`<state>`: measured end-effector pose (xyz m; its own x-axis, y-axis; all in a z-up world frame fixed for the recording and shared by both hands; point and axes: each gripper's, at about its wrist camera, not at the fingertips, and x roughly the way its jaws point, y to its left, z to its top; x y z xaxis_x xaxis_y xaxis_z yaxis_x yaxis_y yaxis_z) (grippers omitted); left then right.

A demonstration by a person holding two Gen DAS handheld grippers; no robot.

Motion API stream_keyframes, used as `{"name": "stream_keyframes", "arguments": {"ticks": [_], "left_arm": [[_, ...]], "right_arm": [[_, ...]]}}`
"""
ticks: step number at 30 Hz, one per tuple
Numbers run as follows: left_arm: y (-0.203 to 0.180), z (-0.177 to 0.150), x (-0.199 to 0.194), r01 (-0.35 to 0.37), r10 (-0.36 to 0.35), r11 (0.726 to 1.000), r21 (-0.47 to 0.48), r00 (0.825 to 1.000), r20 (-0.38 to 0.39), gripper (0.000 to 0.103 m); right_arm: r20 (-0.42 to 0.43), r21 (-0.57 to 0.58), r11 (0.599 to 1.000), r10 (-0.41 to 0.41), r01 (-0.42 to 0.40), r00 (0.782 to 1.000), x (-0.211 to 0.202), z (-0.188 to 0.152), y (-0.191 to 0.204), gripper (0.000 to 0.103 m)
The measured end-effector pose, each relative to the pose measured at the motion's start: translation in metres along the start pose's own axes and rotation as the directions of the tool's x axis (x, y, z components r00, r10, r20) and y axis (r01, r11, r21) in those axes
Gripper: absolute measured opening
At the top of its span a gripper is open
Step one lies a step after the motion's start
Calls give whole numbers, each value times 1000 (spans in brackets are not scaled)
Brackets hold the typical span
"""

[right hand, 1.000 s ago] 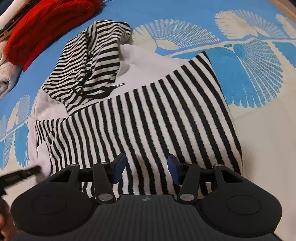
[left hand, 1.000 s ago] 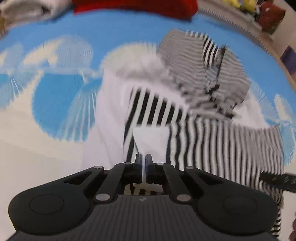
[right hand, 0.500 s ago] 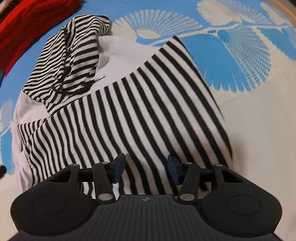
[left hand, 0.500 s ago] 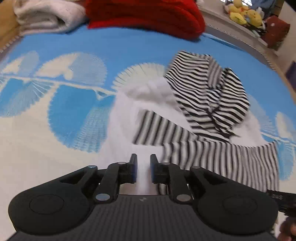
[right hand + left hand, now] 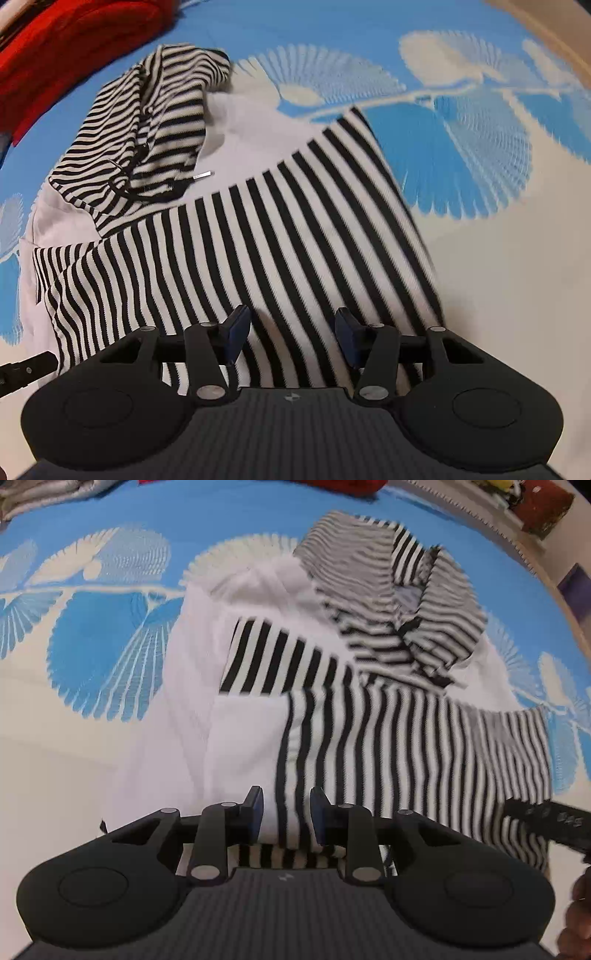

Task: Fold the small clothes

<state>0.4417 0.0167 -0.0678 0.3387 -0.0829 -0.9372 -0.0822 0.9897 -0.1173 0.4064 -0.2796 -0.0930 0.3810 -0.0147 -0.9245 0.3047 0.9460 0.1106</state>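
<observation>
A black-and-white striped hoodie (image 5: 258, 236) lies partly folded in the middle of a blue-and-cream patterned bedspread (image 5: 480, 155), its hood (image 5: 155, 122) toward the far edge beside a red garment (image 5: 66, 55). The left gripper (image 5: 286, 818) hovers over the hoodie's near hem, jaws opening, pressing nothing. The right gripper (image 5: 291, 338) hangs over the striped panel, jaws apart and empty.

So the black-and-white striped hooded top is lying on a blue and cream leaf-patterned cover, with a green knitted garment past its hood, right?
Not quite: the knitted garment past the hood is red, not green, as the right wrist view shows. The rest holds: the black-and-white striped hooded top lies on the blue and cream leaf-patterned cover.
</observation>
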Motion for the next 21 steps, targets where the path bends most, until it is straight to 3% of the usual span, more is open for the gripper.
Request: {"name": "stream_keyframes", "arguments": {"ticks": [3, 7, 14, 21], "left_arm": [[3, -2, 12, 7, -8, 1000, -16, 998, -55, 32], [-3, -1, 4, 10, -10, 1000, -2, 999, -32, 41], [-24, 3, -13, -30, 28, 999, 40, 999, 45, 50], [-37, 5, -21, -15, 10, 999, 47, 993, 114, 62]], "right_arm": [[-22, 10, 1000, -14, 14, 1000, 6, -1, -10, 53], [-25, 32, 999, -8, 9, 1000, 8, -3, -18, 53], [84, -12, 999, -35, 36, 996, -19, 0, -14, 53], [219, -114, 989, -71, 97, 973, -43, 6, -9, 54]]}}
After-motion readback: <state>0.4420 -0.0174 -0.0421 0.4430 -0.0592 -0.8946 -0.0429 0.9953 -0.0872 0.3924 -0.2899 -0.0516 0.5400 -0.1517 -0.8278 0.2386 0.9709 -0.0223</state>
